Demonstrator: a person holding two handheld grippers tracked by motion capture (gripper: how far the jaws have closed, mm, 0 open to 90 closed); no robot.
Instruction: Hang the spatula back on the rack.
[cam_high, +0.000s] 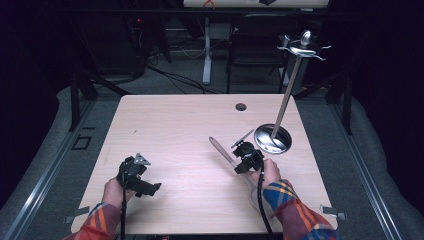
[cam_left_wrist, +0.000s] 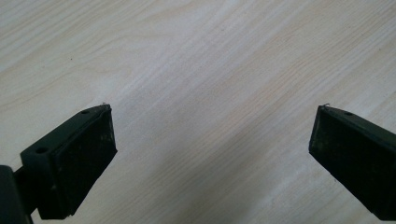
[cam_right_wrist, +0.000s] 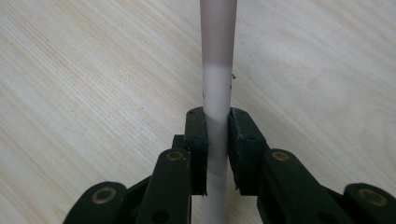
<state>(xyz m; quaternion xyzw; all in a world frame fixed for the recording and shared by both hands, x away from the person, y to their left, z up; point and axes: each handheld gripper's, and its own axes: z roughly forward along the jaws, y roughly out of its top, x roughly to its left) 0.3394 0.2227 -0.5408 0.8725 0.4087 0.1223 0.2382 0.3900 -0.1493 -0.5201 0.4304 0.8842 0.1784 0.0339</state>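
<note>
Right jaws: pressing together on a pale, slim handle (cam_right_wrist: 217, 93), one pad on either side of it; no gap showing between pads and shaft in the right gripper view.
Right gripper (cam_high: 243, 152): sitting at the right half of the table, the person's right hand (cam_high: 270, 172) gripping it from behind.
Held thing: a long utensil handle, lighter near the jaws and turning a shade darker beyond them; it is running straight out ahead of the jaws and also back beneath them toward the hand. Its working end cannot be made out, so the type of utensil is staying unnamed.
Handle position: in the high view the handle (cam_high: 221, 150) is slanting up and left from the jaws, close over the tabletop; whether its far tip is touching the wood cannot be told.
Left jaws: standing spread wide, nothing between them, bare wood below.
Left gripper (cam_high: 141, 181): resting low at the left, well apart from the handle.
Beyond the right jaws: a steel utensil stand, its round base (cam_high: 272, 139) near the jaws, just to their right, its pole leaning up to a ring of hooks (cam_high: 304, 49).
Table (cam_high: 180, 125): pale wood grain.
Progress, judged: grasp is looking done; carrying the utensil to the stand and hanging it on a hook is probably what is remaining. Left gripper is not yet taking part.
</note>
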